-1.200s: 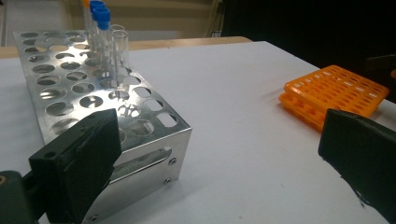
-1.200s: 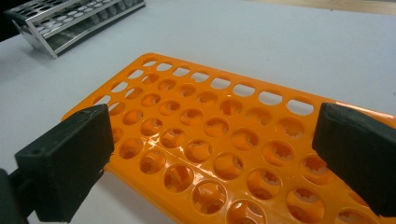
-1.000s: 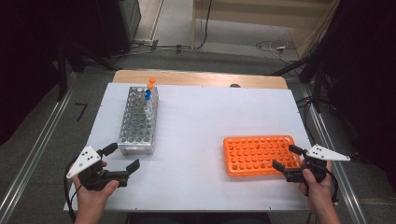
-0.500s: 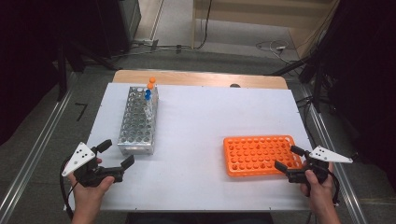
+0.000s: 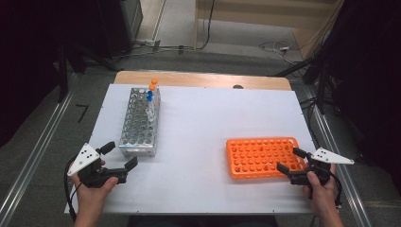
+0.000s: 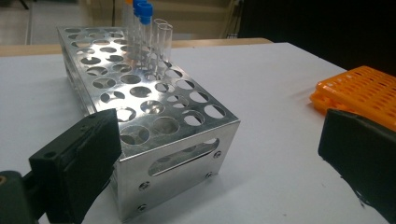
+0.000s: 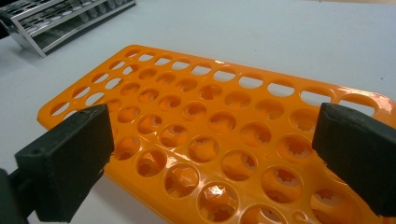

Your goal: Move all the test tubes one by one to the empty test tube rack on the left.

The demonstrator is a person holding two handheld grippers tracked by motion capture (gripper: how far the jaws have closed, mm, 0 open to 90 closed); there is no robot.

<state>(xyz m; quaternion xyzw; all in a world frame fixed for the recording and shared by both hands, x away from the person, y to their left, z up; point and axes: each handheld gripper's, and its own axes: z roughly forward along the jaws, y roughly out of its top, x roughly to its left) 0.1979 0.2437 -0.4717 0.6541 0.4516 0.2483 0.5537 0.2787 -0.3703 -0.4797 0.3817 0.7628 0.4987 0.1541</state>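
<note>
Left gripper (image 5: 118,156): jaws spread wide, holding nothing. Over the last second I have drawn it back toward the near left corner of the table (image 5: 198,118) and swung it, so it now points at the near end of the metal rack (image 5: 139,124), just short of touching. In the left gripper view the rack's near corner (image 6: 187,140) sits between my jaws.

Right gripper (image 5: 289,161): also released and empty, hovering at the right end of the orange rack (image 5: 262,156) near the near right corner; it has barely moved.

The tubes (image 5: 151,92), orange- and blue-capped, stand at the metal rack's far end, well apart from both grippers.

My read: the left hand has only lined up; reaching the tubes calls for going forward along the rack. Nothing moved across yet.
</note>
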